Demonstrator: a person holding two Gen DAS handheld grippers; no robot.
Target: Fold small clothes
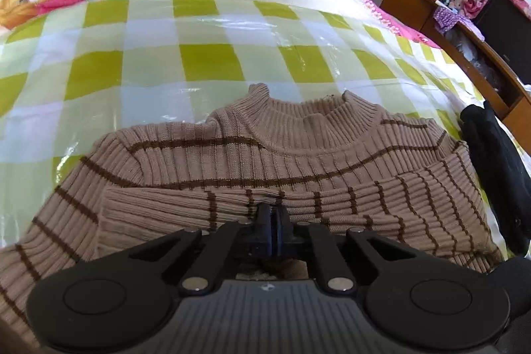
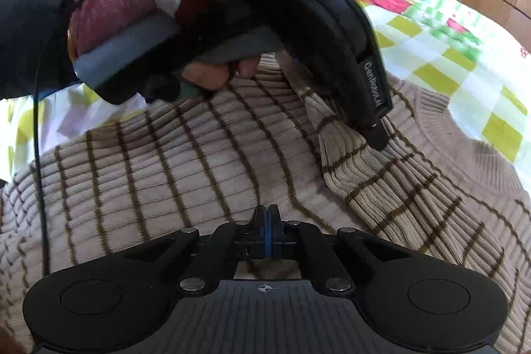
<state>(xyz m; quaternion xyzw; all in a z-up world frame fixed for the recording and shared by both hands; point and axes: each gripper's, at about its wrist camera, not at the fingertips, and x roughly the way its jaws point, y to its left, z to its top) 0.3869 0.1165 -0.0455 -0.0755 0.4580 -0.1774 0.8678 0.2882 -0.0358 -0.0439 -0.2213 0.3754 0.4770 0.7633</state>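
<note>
- A beige ribbed sweater [image 1: 298,155] with thin brown stripes lies flat on a green-and-white checked plastic sheet [image 1: 205,62] spread over the bed, collar toward the far edge.
- One sleeve [image 1: 298,208] is already folded across the chest, lying crosswise below the collar, so the first fold looks done.
- The left gripper [image 1: 272,214] has its jaws closed down narrow, pinching the knit of that folded sleeve at about its middle.
- The right gripper [image 2: 267,214] has its jaws pressed fully together right at the sweater's body; whether any fabric is caught between them cannot be told.
- In the right wrist view, the left hand [image 2: 215,72] holding its gripper is low over the garment.
- Left to do, as I judge it: the other sleeve, if it is not yet in, and folding the body up into a compact stack.
</note>
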